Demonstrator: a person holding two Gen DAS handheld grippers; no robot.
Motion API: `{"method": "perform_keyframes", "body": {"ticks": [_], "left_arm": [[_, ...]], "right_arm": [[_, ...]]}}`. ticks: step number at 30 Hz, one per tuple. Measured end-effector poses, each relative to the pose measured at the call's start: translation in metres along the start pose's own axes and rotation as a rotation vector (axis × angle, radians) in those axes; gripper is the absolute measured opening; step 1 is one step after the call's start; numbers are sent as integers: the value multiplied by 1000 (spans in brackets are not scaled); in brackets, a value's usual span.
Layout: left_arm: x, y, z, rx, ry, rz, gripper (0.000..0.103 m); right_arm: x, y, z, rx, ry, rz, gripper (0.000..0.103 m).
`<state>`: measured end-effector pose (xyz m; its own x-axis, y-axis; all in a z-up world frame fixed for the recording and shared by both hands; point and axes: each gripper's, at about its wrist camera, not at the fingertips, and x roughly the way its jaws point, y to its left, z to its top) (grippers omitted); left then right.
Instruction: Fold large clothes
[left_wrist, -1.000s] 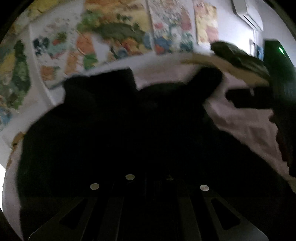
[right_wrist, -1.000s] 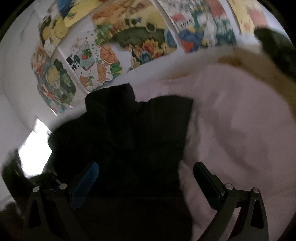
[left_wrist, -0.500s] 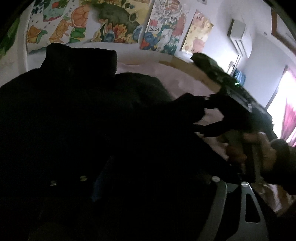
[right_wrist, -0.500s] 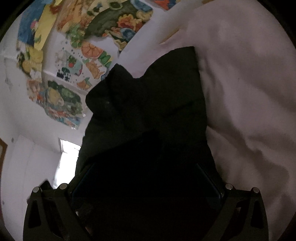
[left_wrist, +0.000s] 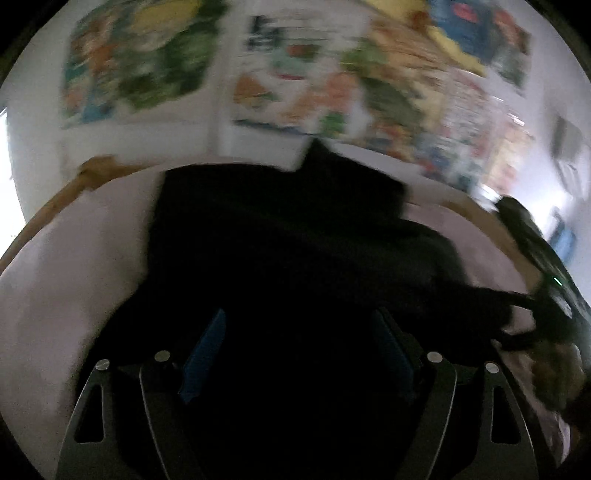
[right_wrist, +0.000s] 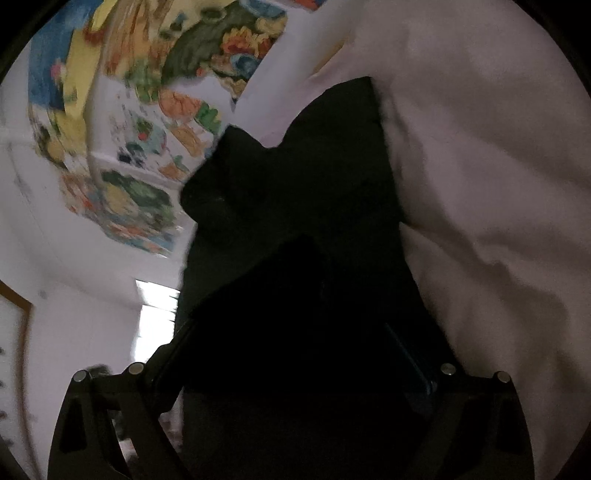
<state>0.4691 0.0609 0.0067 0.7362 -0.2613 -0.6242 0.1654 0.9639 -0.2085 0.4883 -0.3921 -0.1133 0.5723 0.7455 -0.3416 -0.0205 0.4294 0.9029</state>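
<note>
A black garment (left_wrist: 295, 240) is lying on a pale pink bed (left_wrist: 66, 295) while two handheld tongs are working over it.

The dark garment is spreading across the bed's middle, its far corner reaching toward the wall. The left tongs (left_wrist: 295, 354) are standing wide and opening, blue pads (left_wrist: 205, 347) apart above the cloth, gripping nothing. The right tongs (right_wrist: 295, 362) are closing, with a fold of the black fabric lying between the jaws; too dark to tell whether the pads are pressing on it. In the left view, the right tongs (left_wrist: 517, 317) are reaching in from the right edge. Colourful posters (left_wrist: 288, 85) are covering the white wall behind the bed.
</note>
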Motion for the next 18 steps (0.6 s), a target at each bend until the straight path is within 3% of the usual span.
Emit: {"method": "perform_keyframes", "body": {"ticks": [1, 3, 6, 9, 10, 12, 13, 14, 16, 18], "left_arm": [[4, 11, 1, -35, 5, 28, 77], [14, 31, 3, -116, 35, 74, 77], [23, 61, 3, -230, 72, 113, 77], [24, 78, 4, -292, 84, 105, 77], [22, 81, 4, -301, 85, 103, 77], [18, 85, 4, -309, 78, 107, 77], [17, 86, 5, -307, 73, 110, 77], [17, 87, 6, -304, 69, 113, 77], [13, 89, 9, -288, 55, 126, 77], [13, 90, 10, -275, 40, 130, 77]], "right_arm": [[-1, -5, 0, 37, 3, 56, 96], [3, -10, 1, 80, 20, 89, 96], [12, -6, 2, 62, 28, 75, 96], [21, 8, 0, -9, 35, 0, 96], [25, 15, -2, -50, 33, -47, 89], [32, 22, -6, -107, 28, -148, 63], [34, 23, -8, -126, 26, -201, 42], [34, 20, -8, -131, 22, -226, 28], [31, 19, -8, -131, -2, -250, 9], [21, 26, -4, -156, -40, -245, 7]]}}
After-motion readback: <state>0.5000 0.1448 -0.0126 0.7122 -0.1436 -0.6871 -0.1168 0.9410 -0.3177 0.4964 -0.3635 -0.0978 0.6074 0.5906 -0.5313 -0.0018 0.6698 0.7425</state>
